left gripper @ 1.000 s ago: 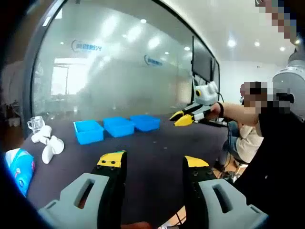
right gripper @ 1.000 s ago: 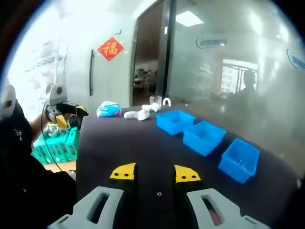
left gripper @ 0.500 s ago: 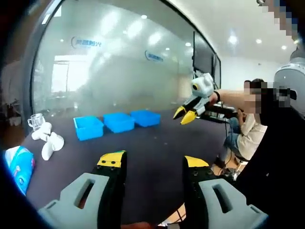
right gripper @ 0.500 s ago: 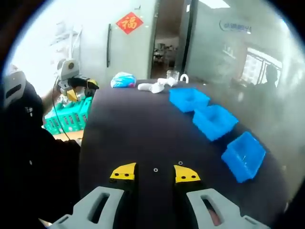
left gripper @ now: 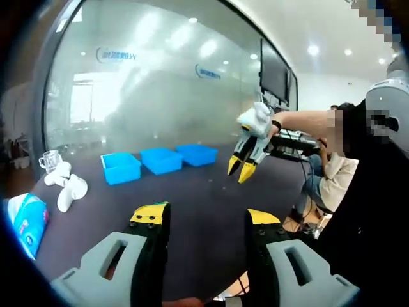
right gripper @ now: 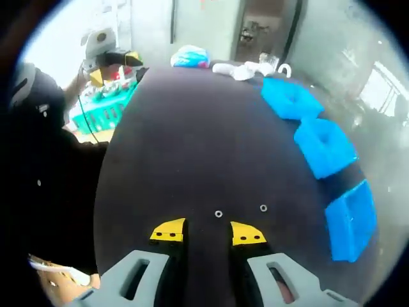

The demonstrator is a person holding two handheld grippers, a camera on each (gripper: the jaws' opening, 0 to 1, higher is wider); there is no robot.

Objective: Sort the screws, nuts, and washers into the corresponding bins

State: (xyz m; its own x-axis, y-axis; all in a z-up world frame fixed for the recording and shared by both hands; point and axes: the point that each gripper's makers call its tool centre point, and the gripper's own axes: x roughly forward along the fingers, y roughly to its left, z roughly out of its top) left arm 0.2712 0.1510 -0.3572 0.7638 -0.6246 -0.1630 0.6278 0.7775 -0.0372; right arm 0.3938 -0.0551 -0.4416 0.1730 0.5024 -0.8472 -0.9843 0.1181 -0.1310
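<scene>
In the left gripper view, the left gripper hangs above the near edge of a dark table, its yellow-tipped jaws apart with nothing between them. Three blue bins stand in a row near the table's far edge, in front of a frosted glass wall. At the table's left end lie white pipe fittings, a clear glass and a blue packet. The right gripper comes in from the right, held by a person's hand and tilted down toward the table, its jaws slightly apart. In the right gripper view, the right gripper points down at the tabletop with its jaws apart and empty. Two small metal rings, perhaps washers or nuts, lie on the table just beyond the tips: one between the jaws' line, the other a little to the right. The blue bins line the table's right edge. The left gripper shows at the far left corner, beside a green basket.
</scene>
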